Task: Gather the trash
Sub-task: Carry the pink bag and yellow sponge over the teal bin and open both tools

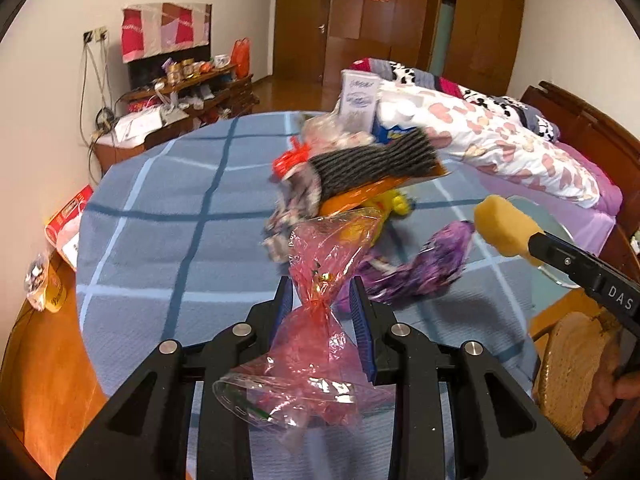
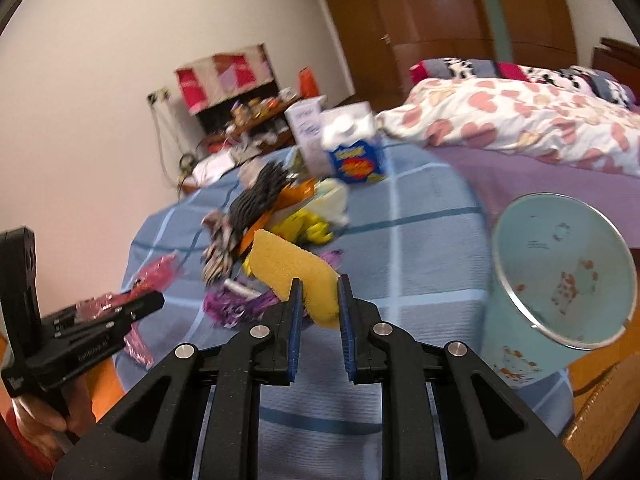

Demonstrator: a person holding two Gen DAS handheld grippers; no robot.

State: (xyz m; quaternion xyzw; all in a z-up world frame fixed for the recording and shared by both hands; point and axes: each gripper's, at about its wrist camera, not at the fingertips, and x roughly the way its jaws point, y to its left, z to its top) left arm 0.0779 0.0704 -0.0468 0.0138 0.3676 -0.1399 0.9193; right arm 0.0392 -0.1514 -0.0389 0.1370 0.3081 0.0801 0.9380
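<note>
Two grippers hold trash above the table's near edge, the left gripper (image 1: 322, 300) pinching a pink wrapper (image 1: 320, 264), the right gripper (image 2: 319, 300) squeezing a yellow sponge (image 2: 294, 270); either could slip short of the bin (image 2: 560, 272) at the right edge.

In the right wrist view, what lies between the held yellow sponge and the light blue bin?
Only bare blue checked cloth separates the yellow sponge from the light blue bin.

Pinched pink wrapper (image 1: 320, 280); gripped yellow sponge (image 2: 296, 272)
</note>
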